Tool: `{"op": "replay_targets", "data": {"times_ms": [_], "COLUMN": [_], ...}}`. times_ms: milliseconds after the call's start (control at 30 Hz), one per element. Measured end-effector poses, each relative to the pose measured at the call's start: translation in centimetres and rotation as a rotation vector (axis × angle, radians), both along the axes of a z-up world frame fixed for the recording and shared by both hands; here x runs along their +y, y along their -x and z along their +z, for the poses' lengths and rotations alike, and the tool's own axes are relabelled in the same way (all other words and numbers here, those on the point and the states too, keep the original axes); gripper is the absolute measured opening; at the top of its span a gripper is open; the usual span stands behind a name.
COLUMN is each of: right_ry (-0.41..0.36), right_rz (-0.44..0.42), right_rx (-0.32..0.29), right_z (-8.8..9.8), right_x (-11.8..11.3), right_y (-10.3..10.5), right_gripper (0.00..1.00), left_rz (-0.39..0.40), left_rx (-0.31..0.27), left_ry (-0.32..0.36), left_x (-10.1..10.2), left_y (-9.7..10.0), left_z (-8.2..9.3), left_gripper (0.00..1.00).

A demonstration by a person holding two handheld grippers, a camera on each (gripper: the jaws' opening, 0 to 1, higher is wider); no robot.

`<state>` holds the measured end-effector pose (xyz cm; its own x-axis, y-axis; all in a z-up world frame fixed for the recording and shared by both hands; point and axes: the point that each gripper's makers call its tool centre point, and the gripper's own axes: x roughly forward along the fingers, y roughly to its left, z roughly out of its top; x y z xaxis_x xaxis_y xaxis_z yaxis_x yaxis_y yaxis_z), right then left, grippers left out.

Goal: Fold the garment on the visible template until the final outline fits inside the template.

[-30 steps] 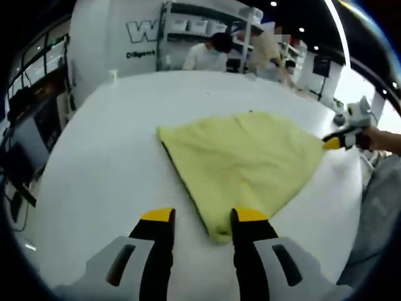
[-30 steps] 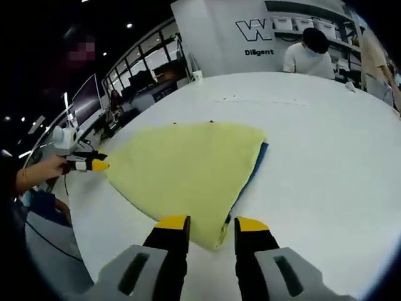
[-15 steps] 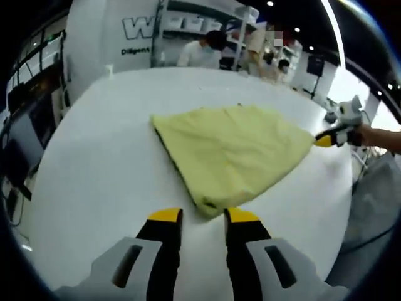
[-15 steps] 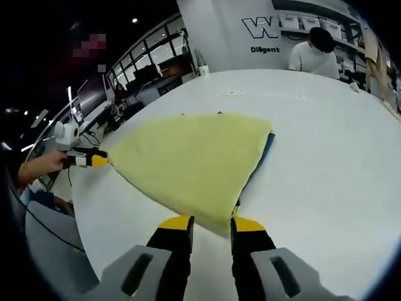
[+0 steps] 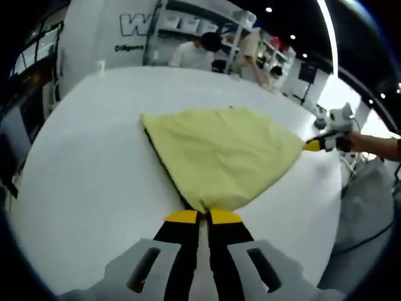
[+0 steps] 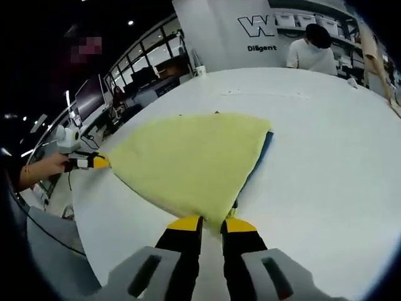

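White round counter (image 5: 81, 163) carries our folded yellow cloth garment (image 5: 219, 153), spread between our grippers: left gripper (image 5: 202, 217) and right gripper (image 6: 212, 222) fingers nearly closed, each pinching an opposite near corner

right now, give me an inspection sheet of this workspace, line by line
surface: white table, bare around the cloth.
job's things: yellow garment spread flat, a dark blue edge peeking from under one side; no template outline can be made out.
clutter: a small white item at the table's far edge, too small to identify.
grippers: left gripper jaws nearly together at the near garment corner; right gripper the same at the opposite corner; whether cloth is pinched cannot be told.
cables: a dark cable beyond the table edge.
surroundings: white wall panel with lettering, shelving, people standing behind the table.
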<state>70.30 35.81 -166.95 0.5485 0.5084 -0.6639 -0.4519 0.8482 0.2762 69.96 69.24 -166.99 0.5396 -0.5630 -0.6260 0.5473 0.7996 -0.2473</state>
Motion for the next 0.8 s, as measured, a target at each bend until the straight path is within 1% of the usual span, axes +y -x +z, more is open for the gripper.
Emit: {"op": "replay_targets", "data": {"times_ms": [33,100,167,200,267,300,333,367,433,467,500,533,567,633,667,733,800], "right_ry": [0.000,-0.005,-0.014,-0.017,-0.018,-0.018,-0.019,-0.020,-0.021,-0.022,-0.020,-0.020,-0.016,-0.015,-0.016,-0.014,-0.007], "right_rz": [0.001,0.003,0.002,0.006,0.009,0.011,0.010,0.010,0.008,0.008,0.011,0.012,0.014,0.011,0.010,0.008,0.011], "right_rx": [0.000,-0.002,-0.004,-0.002,-0.006,-0.007,-0.007,-0.006,-0.004,-0.001,0.003,0.005,0.007,0.007,0.009,0.013,0.019], "right_z": [0.1,0.4,0.5,0.3,0.6,0.7,0.7,0.8,0.9,0.9,0.8,0.8,0.7,0.7,0.6,0.5,0.0], "right_x": [0.0,0.0,0.0,0.1,0.2,0.3,0.2,0.3,0.3,0.3,0.4,0.4,0.3,0.3,0.2,0.1,0.0], "right_y": [0.0,0.0,0.0,-0.1,0.0,0.0,0.0,0.0,0.2,0.2,0.3,0.3,0.4,0.4,0.3,0.4,0.6], "right_gripper": [0.00,0.00,0.00,0.00,0.00,0.00,0.00,0.00,0.00,0.00,0.00,0.00,0.00,0.00,0.00,0.00,0.00], "left_rz": [-0.047,-0.100,-0.147,-0.204,-0.253,-0.288,-0.340,-0.403,-0.443,-0.461,-0.488,-0.500,-0.507,-0.512,-0.510,-0.491,-0.471], "left_rx": [-0.016,-0.028,-0.041,-0.062,-0.077,-0.081,-0.085,-0.074,-0.059,-0.058,-0.068,-0.070,-0.061,-0.048,-0.034,-0.017,-0.015], "left_ry": [-0.013,-0.021,-0.046,-0.076,-0.108,-0.116,-0.122,-0.126,-0.167,-0.196,-0.216,-0.219,-0.207,-0.214,-0.224,-0.233,-0.226], "left_x": [-0.1,-0.2,0.1,0.3,0.7,0.7,0.5,0.6,0.9,1.1,1.2,1.1,1.1,1.3,1.5,1.6,1.8], "left_y": [0.1,0.2,0.1,0.0,-0.2,0.0,0.3,0.6,0.8,0.9,0.8,0.9,1.2,1.4,1.5,1.6,1.7], "left_z": [0.6,1.2,1.7,2.1,2.1,2.3,2.8,2.2,1.9,1.7,1.6,1.6,1.2,0.8,0.3,0.1,-0.4], "left_gripper": [0.00,0.00,0.00,0.00,0.00,0.00,0.00,0.00,0.00,0.00,0.00,0.00,0.00,0.00,0.00,0.00,0.00]}}
